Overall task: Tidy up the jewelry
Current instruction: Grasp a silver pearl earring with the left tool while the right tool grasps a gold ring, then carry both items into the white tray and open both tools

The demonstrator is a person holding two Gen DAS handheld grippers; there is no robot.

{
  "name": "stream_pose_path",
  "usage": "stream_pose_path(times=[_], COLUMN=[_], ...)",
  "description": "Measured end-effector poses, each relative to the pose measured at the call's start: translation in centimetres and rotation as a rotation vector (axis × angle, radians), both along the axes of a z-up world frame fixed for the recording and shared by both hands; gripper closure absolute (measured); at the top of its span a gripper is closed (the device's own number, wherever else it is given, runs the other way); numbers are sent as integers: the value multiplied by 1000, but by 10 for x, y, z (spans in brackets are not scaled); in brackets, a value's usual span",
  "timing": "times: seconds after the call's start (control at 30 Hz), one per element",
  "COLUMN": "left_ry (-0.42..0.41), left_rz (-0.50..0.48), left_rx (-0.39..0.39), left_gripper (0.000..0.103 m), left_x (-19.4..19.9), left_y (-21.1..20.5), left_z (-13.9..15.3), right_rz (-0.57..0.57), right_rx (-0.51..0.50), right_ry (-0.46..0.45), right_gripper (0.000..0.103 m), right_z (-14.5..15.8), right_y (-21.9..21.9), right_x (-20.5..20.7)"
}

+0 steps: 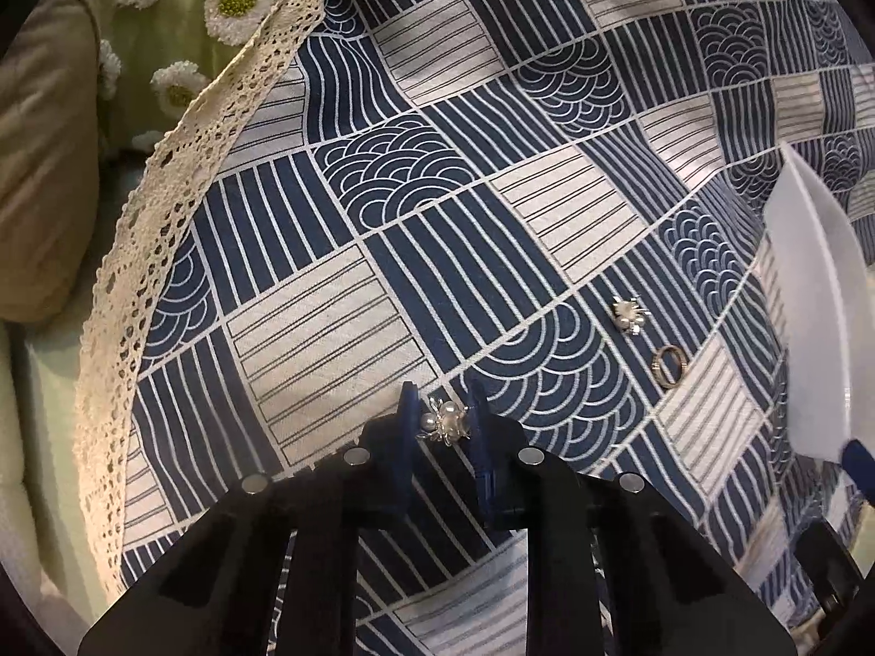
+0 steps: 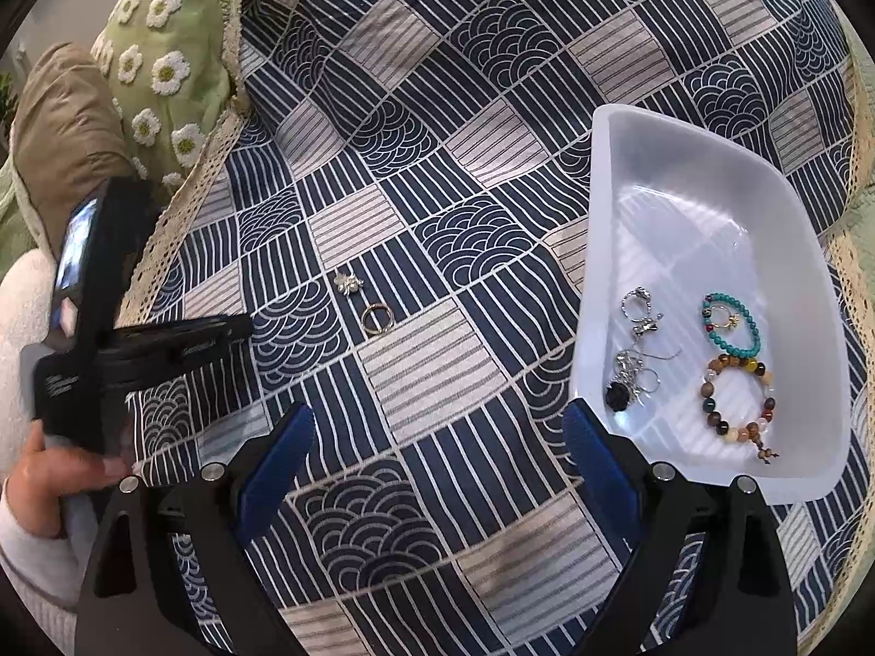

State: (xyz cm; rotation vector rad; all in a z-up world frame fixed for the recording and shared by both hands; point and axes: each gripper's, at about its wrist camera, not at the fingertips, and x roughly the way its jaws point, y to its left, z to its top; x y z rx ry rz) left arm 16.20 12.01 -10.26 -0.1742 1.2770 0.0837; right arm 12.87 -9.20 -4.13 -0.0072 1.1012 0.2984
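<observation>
From the left wrist camera: the left hand-held gripper (image 1: 444, 415) points steeply down at a blue-and-white patterned cloth (image 1: 492, 191), its blue fingers (image 1: 407, 410) drawn in on either side of a small pearl-and-silver earring (image 1: 445, 422). The jaws stand narrow and look to be touching the piece, though whether they truly pinch it is hard to tell. A matching pearl earring (image 1: 630, 315) and a plain gold ring (image 1: 670, 364) lie on the cloth to the right, just short of the white tray (image 1: 809, 295) at the frame's edge. A green daisy cushion (image 1: 180, 16) sits beyond the cloth's lace border.

The earring is judged very light, stiff and bumpy, with thin metal petals that could bend and round pearls that could slip from flat pads; a gentle hold across its widest part, close to the cloth, looks safest.

From the right wrist camera: the right hand-held gripper (image 2: 437, 459) hovers wide open and empty over the cloth, its right finger (image 2: 599, 459) beside the tray's near corner. The tray already holds a turquoise bead bracelet (image 2: 733, 325), a multicoloured bead bracelet (image 2: 738, 399) and a tangle of silver pieces (image 2: 637, 361). The loose earring and ring lie well apart from it, mid-cloth. At left a person's hand (image 2: 60, 473) carries the other gripper.
</observation>
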Motion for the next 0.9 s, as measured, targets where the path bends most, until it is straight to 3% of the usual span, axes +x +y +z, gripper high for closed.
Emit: stream_pose_path(times=[0.27, 0.33, 0.37, 0.4, 0.57, 0.73, 0.83, 0.9], left_ry=[-23, -26, -29, -35, -37, -38, -33, -34], left_rz=[-15, -18, -22, -23, -21, -10, -4, -7], left_rx=[-38, -40, -41, -38, -56, -43, -46, -47], left_gripper=[86, 86, 86, 86, 86, 86, 86, 86], left_x=[-10, -16, -17, -16, -17, -17, -18, -18], left_y=[2, 4, 4, 7, 16, 20, 21, 21], left_z=[15, 16, 16, 18, 22, 17, 16, 16], right_rz=[33, 56, 69, 82, 123, 138, 143, 139], right_rx=[-24, -12, -11, -13, -126, -131, -127, -113], right_ry=[-4, 37, 64, 82, 65, 47, 45, 48], right_gripper=[13, 27, 44, 50, 60, 68, 80, 80], right_z=[-15, -23, -29, -34, -55, -61, -61, -62], right_y=[35, 47, 54, 58, 79, 80, 79, 78], right_x=[40, 50, 54, 56, 58, 62, 63, 65])
